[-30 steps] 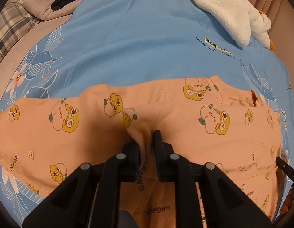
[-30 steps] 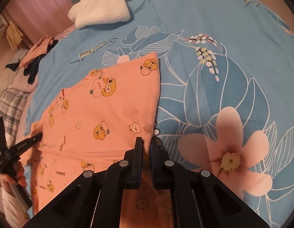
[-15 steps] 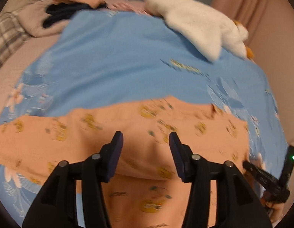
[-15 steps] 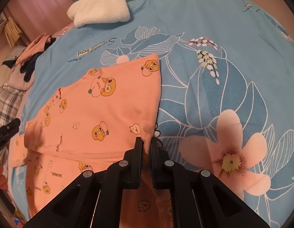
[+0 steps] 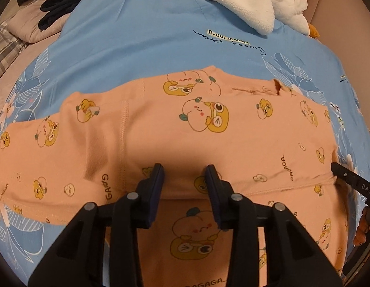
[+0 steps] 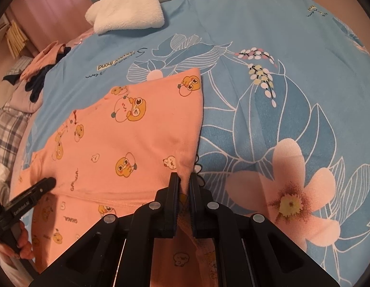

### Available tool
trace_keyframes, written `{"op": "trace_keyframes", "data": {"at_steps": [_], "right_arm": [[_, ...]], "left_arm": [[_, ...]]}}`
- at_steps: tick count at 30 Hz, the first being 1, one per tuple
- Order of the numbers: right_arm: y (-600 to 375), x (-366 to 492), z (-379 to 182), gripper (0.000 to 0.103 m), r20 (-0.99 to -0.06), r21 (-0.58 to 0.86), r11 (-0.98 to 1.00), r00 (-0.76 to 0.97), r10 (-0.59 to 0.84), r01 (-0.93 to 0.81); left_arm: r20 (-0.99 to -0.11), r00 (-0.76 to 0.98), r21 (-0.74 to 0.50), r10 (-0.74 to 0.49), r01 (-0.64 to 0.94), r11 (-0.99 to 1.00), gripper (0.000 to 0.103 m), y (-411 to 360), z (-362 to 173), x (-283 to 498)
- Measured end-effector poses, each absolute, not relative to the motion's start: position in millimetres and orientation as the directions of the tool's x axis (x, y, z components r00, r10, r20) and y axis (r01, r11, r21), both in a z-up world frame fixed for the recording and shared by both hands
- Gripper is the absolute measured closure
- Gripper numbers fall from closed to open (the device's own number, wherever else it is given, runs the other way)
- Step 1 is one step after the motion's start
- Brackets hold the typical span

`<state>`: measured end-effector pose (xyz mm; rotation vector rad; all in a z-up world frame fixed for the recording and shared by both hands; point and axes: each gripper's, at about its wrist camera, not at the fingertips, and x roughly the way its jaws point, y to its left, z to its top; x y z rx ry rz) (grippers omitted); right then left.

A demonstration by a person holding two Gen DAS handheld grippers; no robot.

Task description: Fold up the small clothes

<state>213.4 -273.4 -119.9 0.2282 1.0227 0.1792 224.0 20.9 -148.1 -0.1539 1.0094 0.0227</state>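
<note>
Plainly, "GAGAGA" repeats across the peach garment [image 5: 161,129]; bedsheet [image 5: 141,33] reads "Sweet Dream".

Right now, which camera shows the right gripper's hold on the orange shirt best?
The right wrist view: the right gripper pinches the orange shirt at its edge. The left wrist view shows only that gripper's tip, at the picture's right side.

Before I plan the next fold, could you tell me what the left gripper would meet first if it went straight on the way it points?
Probably the peach garment: the left gripper stands open just above its folded layer, nothing between. Depth is hard to judge.
</note>
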Motion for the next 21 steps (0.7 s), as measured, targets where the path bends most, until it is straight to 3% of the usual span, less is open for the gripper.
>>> {"op": "trace_keyframes", "data": {"at_steps": [10,21], "right_arm": [[-275,214,-120,0.096,-0.823,0.275,0.961,0.506,0.257,-0.04],[-275,212,-117,0.096,-0.826,0.283,0.959,0.502,0.256,-0.024]], "left_arm": [[-0.84,0.509,-0.272,-0.186,-0.099,0.957,0.068,46,-148,215],[-0.811,0.551,-0.308,-0.198,-0.113,0.945,0.068,61,-135,181]]}}
